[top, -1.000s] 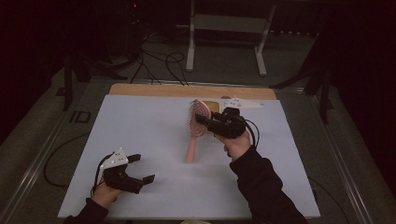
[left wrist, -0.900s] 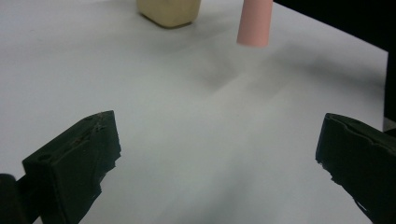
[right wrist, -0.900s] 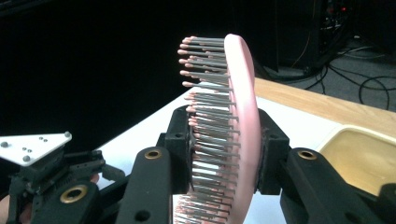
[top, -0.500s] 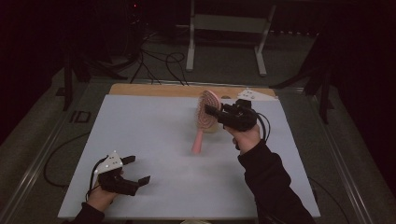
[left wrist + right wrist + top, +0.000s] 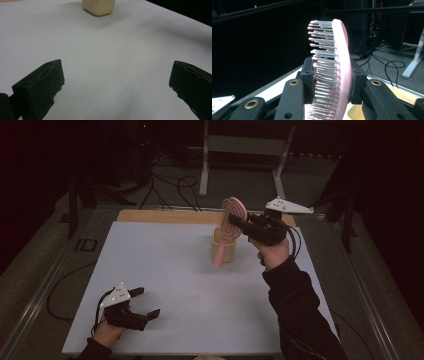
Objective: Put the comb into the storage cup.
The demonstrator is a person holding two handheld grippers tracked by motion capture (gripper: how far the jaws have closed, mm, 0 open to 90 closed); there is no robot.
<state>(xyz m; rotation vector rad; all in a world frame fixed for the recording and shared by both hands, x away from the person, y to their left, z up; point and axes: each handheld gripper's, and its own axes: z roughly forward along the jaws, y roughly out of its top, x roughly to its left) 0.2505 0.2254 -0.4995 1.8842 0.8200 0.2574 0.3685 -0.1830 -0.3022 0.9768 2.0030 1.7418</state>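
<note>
Dark surroundings swallow most of the room in the high view; cables and a metal frame on the floor beyond the table are only dimly legible. A pale, matte sheet [image 5: 170, 270] covers the table, with a strip of bare wood showing along its far edge. Toward that far edge stands a small cream cup [image 5: 225, 247], partly covered by a pink brush [image 5: 231, 222]. The right gripper [image 5: 242, 223] clamps the brush by its oval head, above and just right of the cup; the handle hangs down in front of the cup, its tip blurred. Whether the handle touches the cup cannot be told. The left gripper [image 5: 142, 302] rests low at the sheet's near corner, far from the cup, jaws apart with nothing between them. A dark sleeve is cut off at the bottom edge.

From the left gripper view, two blocky black jaws with rough, chipped edges stand wide over the smooth sheet [image 5: 110, 65]. The cup [image 5: 99, 7] sits far ahead, its top cut off by the frame.

From the right gripper view, the black jaws press on both faces of the brush [image 5: 342, 62]: a glossy pink back on one side, rows of thin metal pins with pale rounded tips on the other. The handle is out of frame below. A sliver of the cup [image 5: 357, 112] peeks under the brush.
</note>
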